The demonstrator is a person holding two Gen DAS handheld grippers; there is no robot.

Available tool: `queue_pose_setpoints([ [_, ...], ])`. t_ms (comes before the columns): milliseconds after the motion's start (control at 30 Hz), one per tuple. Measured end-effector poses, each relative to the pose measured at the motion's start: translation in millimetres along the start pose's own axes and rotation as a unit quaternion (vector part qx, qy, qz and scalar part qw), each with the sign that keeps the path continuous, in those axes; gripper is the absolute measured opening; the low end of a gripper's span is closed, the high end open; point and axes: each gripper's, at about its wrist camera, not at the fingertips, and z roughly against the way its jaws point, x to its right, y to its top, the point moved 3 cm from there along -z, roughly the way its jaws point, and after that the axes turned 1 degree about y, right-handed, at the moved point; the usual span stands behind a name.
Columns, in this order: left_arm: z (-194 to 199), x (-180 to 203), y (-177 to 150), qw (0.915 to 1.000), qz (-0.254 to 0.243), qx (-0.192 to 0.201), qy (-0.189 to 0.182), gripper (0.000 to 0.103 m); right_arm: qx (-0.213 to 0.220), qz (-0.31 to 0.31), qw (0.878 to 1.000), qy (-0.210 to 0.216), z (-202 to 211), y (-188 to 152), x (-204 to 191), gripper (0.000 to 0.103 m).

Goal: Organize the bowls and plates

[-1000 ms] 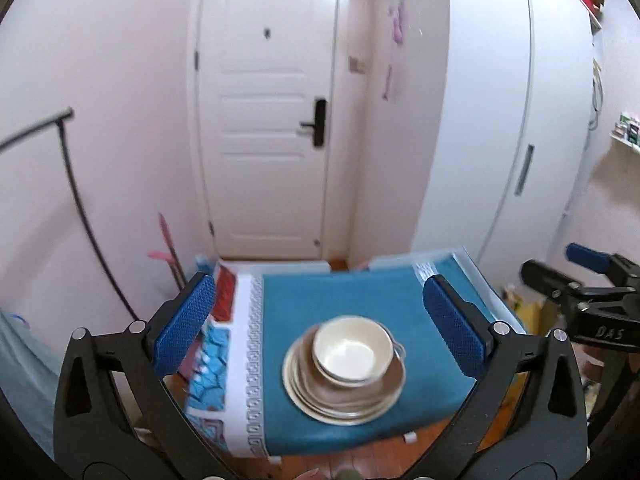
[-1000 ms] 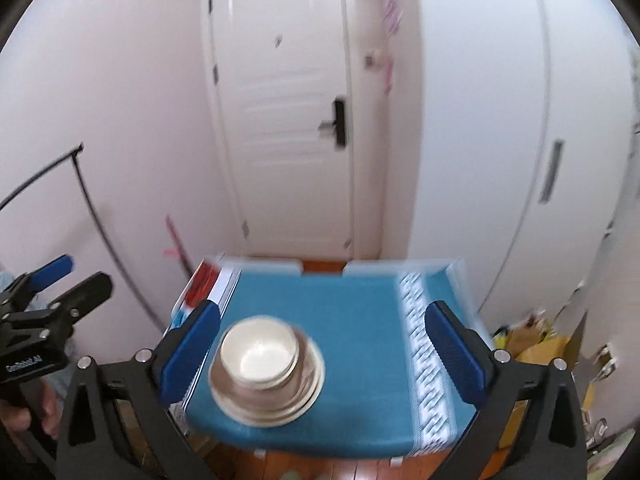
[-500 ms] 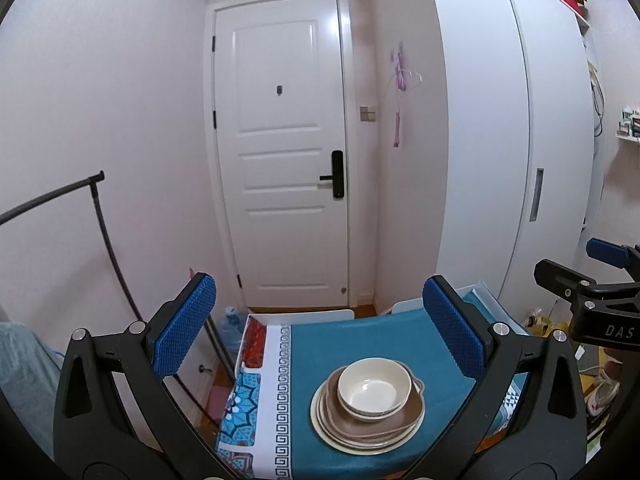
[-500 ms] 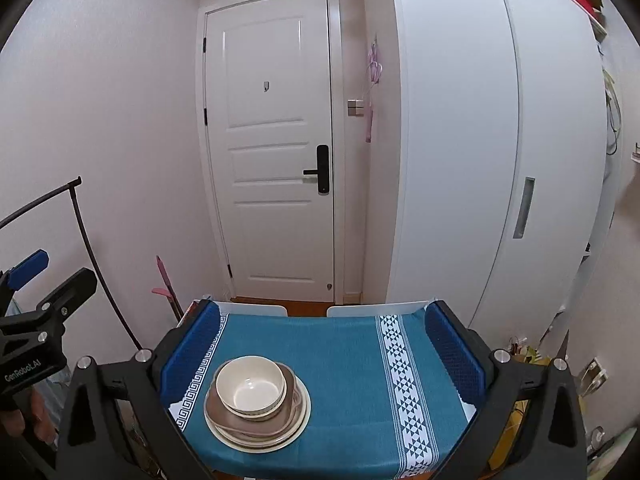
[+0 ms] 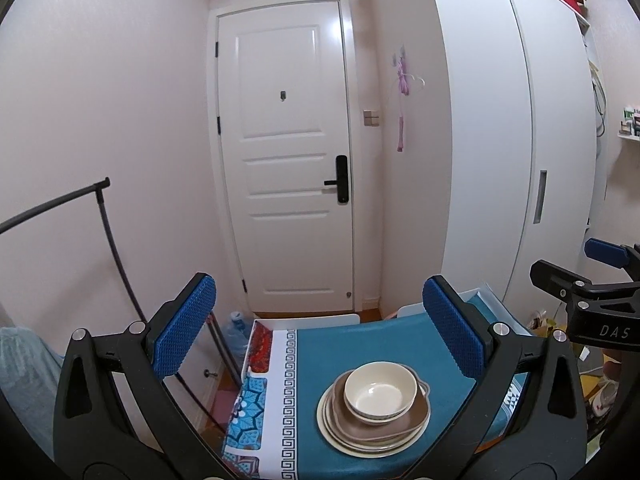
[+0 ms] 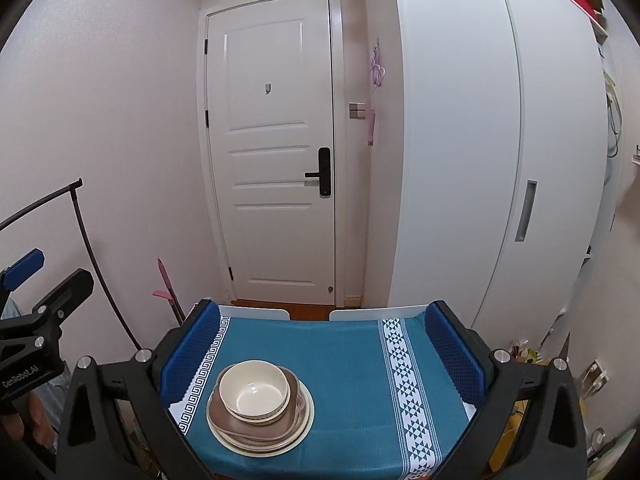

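A cream bowl (image 5: 380,388) (image 6: 254,390) is nested in a brown dish (image 5: 404,424) (image 6: 240,428) on top of stacked cream plates (image 5: 340,436) (image 6: 296,436). The stack rests on a small table under a teal cloth (image 5: 360,344) (image 6: 352,360). My left gripper (image 5: 318,332) is open, held well above and behind the stack, nothing between its blue pads. My right gripper (image 6: 324,348) is open too, raised over the table with the stack below its left finger. Each gripper shows at the edge of the other's view.
A white door (image 5: 288,160) and a tall white wardrobe (image 5: 500,160) stand behind the table. A black clothes rail (image 5: 108,220) leans at the left. Clutter lies on the floor at the right (image 6: 528,356). A water bottle (image 5: 236,328) sits by the door.
Both grippers have lifted and tilted upward, away from the table. The stack now sits lower and farther off in both views. The dishes have not moved.
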Motion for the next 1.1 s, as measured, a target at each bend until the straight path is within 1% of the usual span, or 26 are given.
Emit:
queue_pose_setpoints([
  [1100,-3.8,2.2,2.3,1.0000,-0.001,0.007,0.005,0.103,-0.001,-0.005,1.000,-0.014,-2.2,-2.3,-2.0,0.102],
])
